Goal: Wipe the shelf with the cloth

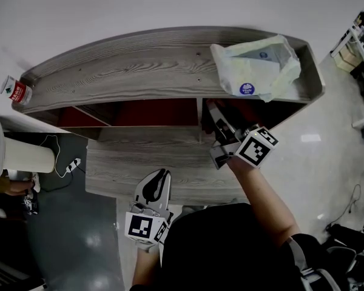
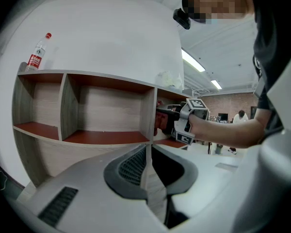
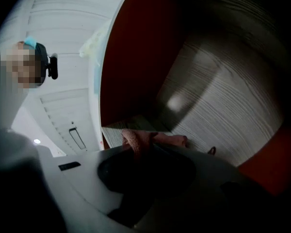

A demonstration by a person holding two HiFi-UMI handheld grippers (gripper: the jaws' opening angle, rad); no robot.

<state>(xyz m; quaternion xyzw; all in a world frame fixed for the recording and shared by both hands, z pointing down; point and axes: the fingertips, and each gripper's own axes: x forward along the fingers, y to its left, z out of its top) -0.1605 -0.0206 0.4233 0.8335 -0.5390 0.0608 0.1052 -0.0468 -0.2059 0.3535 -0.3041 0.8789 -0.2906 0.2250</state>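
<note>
The grey wood-grain shelf unit (image 1: 133, 71) has red-lined compartments (image 2: 104, 137). My right gripper (image 1: 213, 113) reaches into the right-hand upper compartment, beside the upright divider. It is shut on a pink cloth (image 3: 146, 140) that bunches out past the fingertips against the wood-grain wall. In the left gripper view that cloth (image 2: 161, 123) shows red at the compartment's mouth, in front of the right gripper (image 2: 182, 122). My left gripper (image 1: 159, 177) hangs low before the shelf's lower board, its jaws shut (image 2: 148, 154) with nothing between them.
A pale plastic bag (image 1: 258, 65) lies on the shelf's top at the right. A red-labelled bottle (image 1: 15, 91) stands at the top's left end. A white cylinder (image 1: 18, 156) and a power strip (image 1: 73, 164) are at the lower left.
</note>
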